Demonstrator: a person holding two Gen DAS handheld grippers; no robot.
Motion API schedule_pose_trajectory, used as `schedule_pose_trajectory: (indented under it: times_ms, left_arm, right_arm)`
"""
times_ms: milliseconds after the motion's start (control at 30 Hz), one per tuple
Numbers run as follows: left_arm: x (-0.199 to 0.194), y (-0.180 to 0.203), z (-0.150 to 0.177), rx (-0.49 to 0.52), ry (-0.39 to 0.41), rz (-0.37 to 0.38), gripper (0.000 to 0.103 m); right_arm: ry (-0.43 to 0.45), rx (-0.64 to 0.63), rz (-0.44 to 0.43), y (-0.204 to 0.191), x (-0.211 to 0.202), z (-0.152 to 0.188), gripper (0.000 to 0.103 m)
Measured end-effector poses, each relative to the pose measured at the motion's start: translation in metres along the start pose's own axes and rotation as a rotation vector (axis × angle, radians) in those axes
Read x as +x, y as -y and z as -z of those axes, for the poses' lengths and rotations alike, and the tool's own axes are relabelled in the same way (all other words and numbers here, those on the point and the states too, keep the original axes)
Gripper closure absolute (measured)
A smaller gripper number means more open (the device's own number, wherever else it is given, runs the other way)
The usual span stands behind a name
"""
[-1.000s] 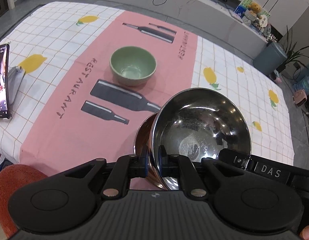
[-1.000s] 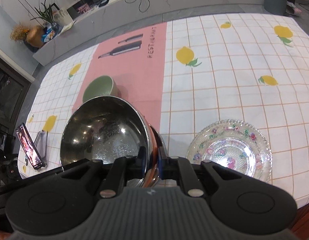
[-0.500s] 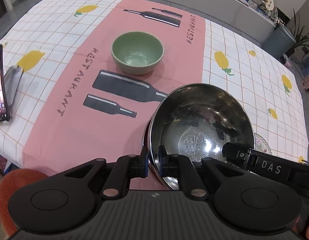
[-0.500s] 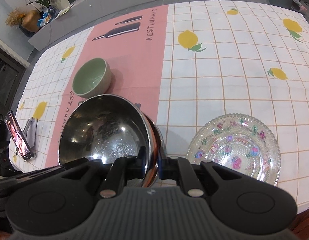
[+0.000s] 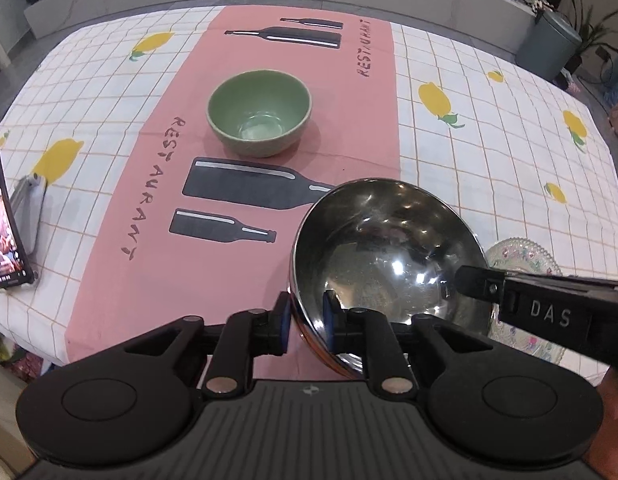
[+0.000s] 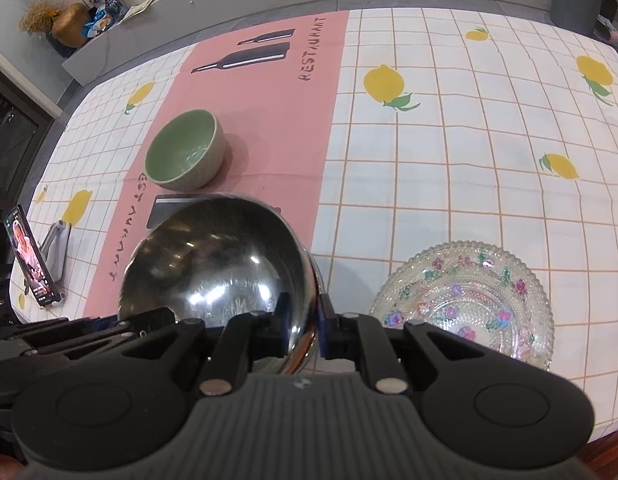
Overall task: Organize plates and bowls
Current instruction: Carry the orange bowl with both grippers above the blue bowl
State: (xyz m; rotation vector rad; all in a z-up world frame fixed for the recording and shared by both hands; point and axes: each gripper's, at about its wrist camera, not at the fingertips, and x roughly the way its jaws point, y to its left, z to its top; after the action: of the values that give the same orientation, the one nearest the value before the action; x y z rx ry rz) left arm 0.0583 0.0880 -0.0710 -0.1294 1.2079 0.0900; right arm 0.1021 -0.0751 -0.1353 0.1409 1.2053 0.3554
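Observation:
A shiny steel bowl [image 5: 385, 256] is held above the near part of the table by both grippers. My left gripper [image 5: 305, 322] is shut on its near left rim. My right gripper [image 6: 303, 322] is shut on its right rim, and the bowl also shows in the right wrist view [image 6: 217, 264]. A green ceramic bowl [image 5: 259, 112] stands upright on the pink strip beyond it, also seen in the right wrist view [image 6: 185, 154]. A clear glass plate with flower print [image 6: 465, 300] lies on the cloth to the right of the steel bowl, partly hidden in the left wrist view [image 5: 525, 258].
A checked tablecloth with lemons [image 6: 449, 152] covers the table. A phone on a stand [image 5: 5, 216] stands at the left edge, also in the right wrist view [image 6: 31, 264]. A grey bin [image 5: 549, 40] and a low counter lie beyond the far edge.
Both grippers have carried the steel bowl to the left and slightly forward. The green bowl now appears nearer and the glass plate has come into the left wrist view.

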Motion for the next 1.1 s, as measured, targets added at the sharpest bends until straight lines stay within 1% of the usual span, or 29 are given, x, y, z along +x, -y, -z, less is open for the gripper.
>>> schedule_pose_trajectory:
  times_ms: [200,233,267,333,467,500,533,567,600,667,733,800,900,1033,1100]
  left_arm:
    - [-0.001,0.000,-0.001,0.021,0.001,0.001,0.084]
    - [-0.001,-0.001,0.000,0.020,0.004,0.007,0.082]
    - [-0.003,-0.002,-0.001,0.015,0.012,0.019,0.077]
    - [-0.008,-0.006,-0.001,0.005,0.035,0.047,0.073]
    - [-0.018,-0.014,-0.002,-0.015,0.094,0.065,0.073]
    - [-0.020,-0.016,-0.002,-0.019,0.108,0.069,0.074]
    - [-0.022,-0.018,-0.001,-0.023,0.122,0.071,0.081]
    - [-0.023,-0.019,-0.001,-0.027,0.133,0.073,0.088]
    - [-0.023,-0.020,-0.001,-0.032,0.140,0.073,0.089]
    - [-0.022,-0.021,-0.001,-0.042,0.141,0.076,0.098]
    - [-0.020,-0.023,0.000,-0.045,0.145,0.076,0.100]
    - [-0.018,-0.025,0.000,-0.050,0.141,0.079,0.101]
    - [-0.015,-0.027,0.002,-0.058,0.129,0.083,0.101]
    - [-0.015,-0.025,0.002,-0.048,0.125,0.072,0.101]
    - [-0.016,-0.024,0.001,-0.038,0.117,0.069,0.098]
  right_arm:
    - [0.010,-0.001,-0.002,0.000,-0.002,-0.001,0.088]
    - [0.012,-0.002,-0.003,0.000,-0.003,-0.001,0.088]
    - [0.015,-0.002,-0.004,0.000,-0.004,0.000,0.088]
    - [0.021,0.001,-0.009,0.001,-0.005,0.000,0.088]
    - [0.031,0.011,-0.013,0.003,-0.008,0.001,0.088]
    - [0.032,0.015,-0.013,0.004,-0.008,0.001,0.088]
    - [0.034,0.019,-0.015,0.005,-0.008,0.002,0.088]
    - [0.036,0.023,-0.015,0.006,-0.008,0.002,0.091]
    - [0.038,0.028,-0.016,0.007,-0.008,0.002,0.092]
    - [0.042,0.038,-0.022,0.009,-0.009,0.002,0.095]
    - [0.044,0.044,-0.023,0.010,-0.009,0.003,0.100]
    - [0.049,0.049,-0.020,0.010,-0.009,0.003,0.103]
    - [0.059,0.068,-0.032,0.013,-0.012,0.003,0.103]
    - [0.068,0.056,-0.030,0.010,-0.015,0.003,0.103]
    - [0.066,0.058,-0.028,0.010,-0.014,0.003,0.103]
